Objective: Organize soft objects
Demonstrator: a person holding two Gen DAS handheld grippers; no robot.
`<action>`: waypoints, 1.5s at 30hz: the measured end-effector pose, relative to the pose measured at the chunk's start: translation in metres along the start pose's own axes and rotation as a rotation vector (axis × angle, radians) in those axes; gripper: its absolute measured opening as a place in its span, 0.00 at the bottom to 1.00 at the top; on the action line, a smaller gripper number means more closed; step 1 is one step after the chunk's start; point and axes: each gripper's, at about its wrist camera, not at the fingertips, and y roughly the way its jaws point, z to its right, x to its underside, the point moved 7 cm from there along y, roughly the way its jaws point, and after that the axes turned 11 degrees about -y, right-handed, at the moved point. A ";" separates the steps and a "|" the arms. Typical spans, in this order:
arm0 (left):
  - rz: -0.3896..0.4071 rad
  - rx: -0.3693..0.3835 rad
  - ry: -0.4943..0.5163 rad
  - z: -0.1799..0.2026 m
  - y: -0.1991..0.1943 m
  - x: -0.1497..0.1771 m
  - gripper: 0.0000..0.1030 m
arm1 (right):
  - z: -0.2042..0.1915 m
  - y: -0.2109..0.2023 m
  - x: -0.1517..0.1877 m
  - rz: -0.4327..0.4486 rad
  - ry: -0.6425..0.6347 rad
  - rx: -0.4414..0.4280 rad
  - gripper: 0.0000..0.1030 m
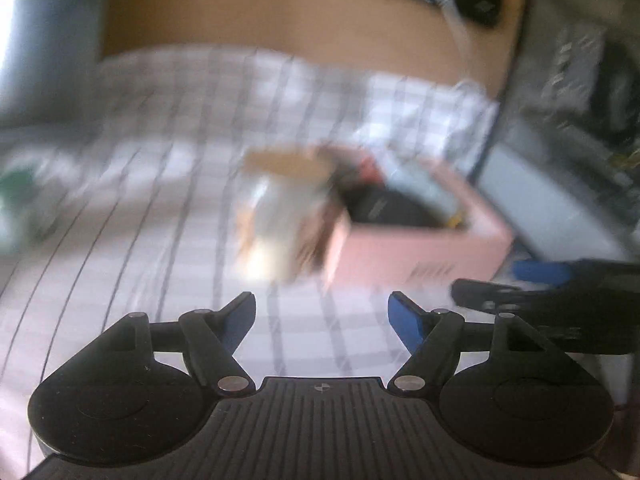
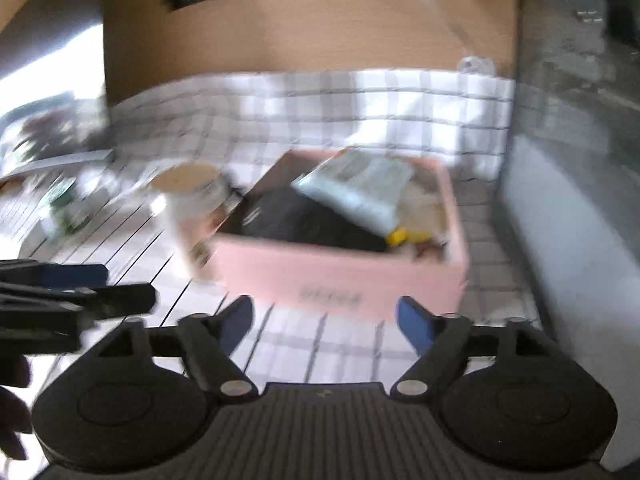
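Note:
Both views are blurred. A pink box (image 2: 340, 276) stands on the checked cloth (image 2: 304, 356), also in the left wrist view (image 1: 416, 252). It holds a dark soft item (image 2: 312, 220), a pale blue-white packet (image 2: 360, 188) and small yellow pieces (image 2: 396, 236). A pale cylindrical container (image 2: 188, 204) with a tan top stands against the box's left side; it also shows in the left wrist view (image 1: 280, 216). My left gripper (image 1: 322, 316) is open and empty, short of the container. My right gripper (image 2: 324, 320) is open and empty, just before the box's front wall.
A brown headboard-like panel (image 2: 304, 36) rises behind the cloth. A grey-dark unit (image 2: 572, 160) stands to the right of the box. Green and white blurred items (image 2: 64, 200) lie at the left. Each gripper shows at the edge of the other's view (image 1: 560, 300).

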 end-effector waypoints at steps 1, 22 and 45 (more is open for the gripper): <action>0.002 -0.038 -0.030 -0.006 -0.001 0.008 0.76 | -0.005 0.002 0.005 -0.017 -0.020 -0.028 0.86; 0.111 -0.399 -0.101 -0.015 0.004 0.063 0.78 | -0.017 0.050 0.034 -0.072 -0.153 -0.126 1.00; 0.111 -0.397 -0.103 -0.016 0.005 0.063 0.78 | -0.017 0.051 0.034 -0.023 -0.154 -0.131 1.00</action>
